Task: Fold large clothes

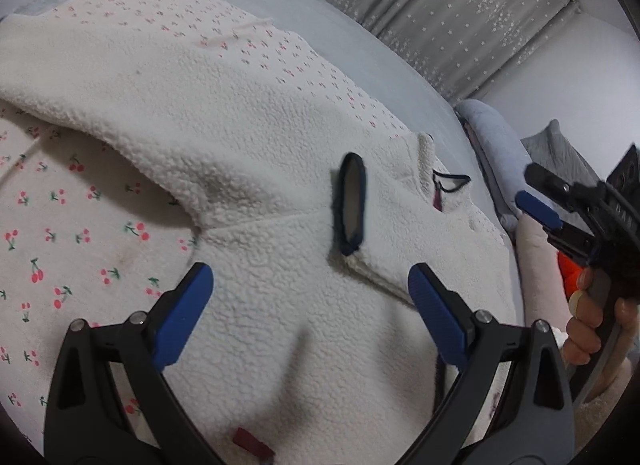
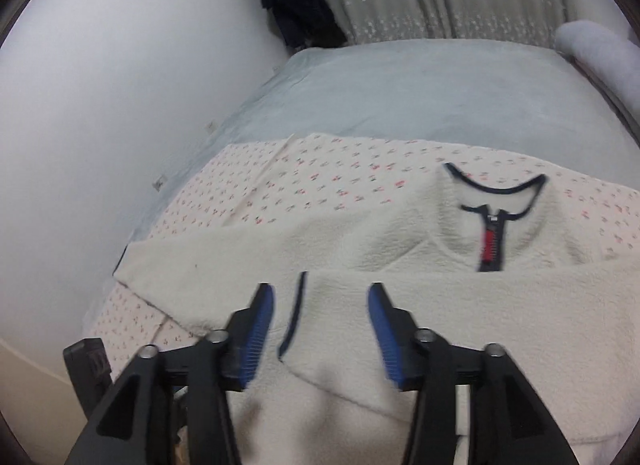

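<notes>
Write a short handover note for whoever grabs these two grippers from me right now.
Left gripper: open, empty, over the white fleece jacket.
Right gripper: open, empty, above the navy-trimmed cuff.
Jacket lies front up on the cherry-print sheet, collar away from you.
Done: one sleeve folded across the chest.
Left: other sleeve still spread out, then fold the body.

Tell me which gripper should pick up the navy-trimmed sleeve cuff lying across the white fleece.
Right, probably. The right gripper is open with the navy-trimmed sleeve cuff between its fingers; the left gripper, also open, sits short of it over the white fleece jacket.
</notes>
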The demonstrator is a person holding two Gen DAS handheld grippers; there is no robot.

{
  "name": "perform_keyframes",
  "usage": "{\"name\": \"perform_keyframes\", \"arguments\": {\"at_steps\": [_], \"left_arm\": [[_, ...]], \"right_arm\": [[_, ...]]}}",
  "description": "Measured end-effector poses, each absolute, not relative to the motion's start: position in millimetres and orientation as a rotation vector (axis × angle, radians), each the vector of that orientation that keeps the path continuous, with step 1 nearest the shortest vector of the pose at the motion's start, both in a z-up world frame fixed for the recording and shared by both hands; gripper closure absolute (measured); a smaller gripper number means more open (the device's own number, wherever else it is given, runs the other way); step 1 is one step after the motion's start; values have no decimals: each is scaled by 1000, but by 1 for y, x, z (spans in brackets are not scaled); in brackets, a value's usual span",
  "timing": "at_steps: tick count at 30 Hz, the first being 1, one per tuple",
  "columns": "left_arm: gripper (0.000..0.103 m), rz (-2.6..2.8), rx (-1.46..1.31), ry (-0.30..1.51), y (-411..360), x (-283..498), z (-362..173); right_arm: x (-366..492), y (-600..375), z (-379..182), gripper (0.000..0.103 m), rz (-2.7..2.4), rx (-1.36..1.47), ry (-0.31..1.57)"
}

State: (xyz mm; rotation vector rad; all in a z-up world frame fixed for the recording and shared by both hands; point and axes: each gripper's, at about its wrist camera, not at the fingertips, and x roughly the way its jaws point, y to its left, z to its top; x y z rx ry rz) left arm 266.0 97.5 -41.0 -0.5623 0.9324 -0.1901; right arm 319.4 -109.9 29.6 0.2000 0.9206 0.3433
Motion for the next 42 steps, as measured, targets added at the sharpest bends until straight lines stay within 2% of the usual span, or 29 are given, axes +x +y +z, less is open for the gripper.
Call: {"name": "perform_keyframes", "arguments": {"at_steps": [3, 5, 7, 11, 15, 16, 17, 18, 22, 24, 30, 34, 36, 37, 38, 42], "left_arm": [[5, -284, -510, 907, 88, 278, -29], [5, -298, -455, 905, 78, 292, -25], [6, -313, -404, 954, 65, 318, -30], [15, -275, -322, 1067, 40, 368, -50], [42, -204, -178, 1126, 17, 397, -76], [53, -200, -142, 1104, 12, 400, -77], [69, -215, -126, 1079, 7, 400, -74], [92, -237, -115, 1062, 2, 399, -68], [94, -234, -165, 847, 11, 369, -13], [94, -195, -202, 796, 22, 359, -2], [94, -59, -158, 952, 35, 381, -57], [94, -84, -197, 948, 42, 385, -72], [94, -94, -209, 944, 43, 386, -71], [94, -100, -211, 938, 44, 386, -68], [94, -111, -214, 923, 44, 386, -65], [94, -176, -203, 817, 36, 383, -52]], "right_arm": [[300, -151, 43, 39, 268, 152, 884], [292, -182, 44, 30, 203, 137, 861], [288, -208, 38, 30, 161, 149, 872], [274, -274, 21, 29, 71, 188, 896], [267, -328, 6, 27, -16, 221, 905], [266, -340, 3, 26, -35, 235, 906], [264, -355, -1, 25, -50, 252, 909], [264, -373, -6, 25, -72, 283, 908], [261, -418, -18, 24, -91, 405, 900], [267, -435, -28, 24, -66, 494, 882], [300, -458, -69, 24, 37, 759, 903], [329, -451, -91, 24, 116, 878, 898], [344, -444, -100, 32, 100, 903, 893], [347, -442, -102, 67, 93, 895, 900], [351, -436, -101, 85, 62, 861, 913], [319, -405, -42, 88, -28, 522, 679]]}}
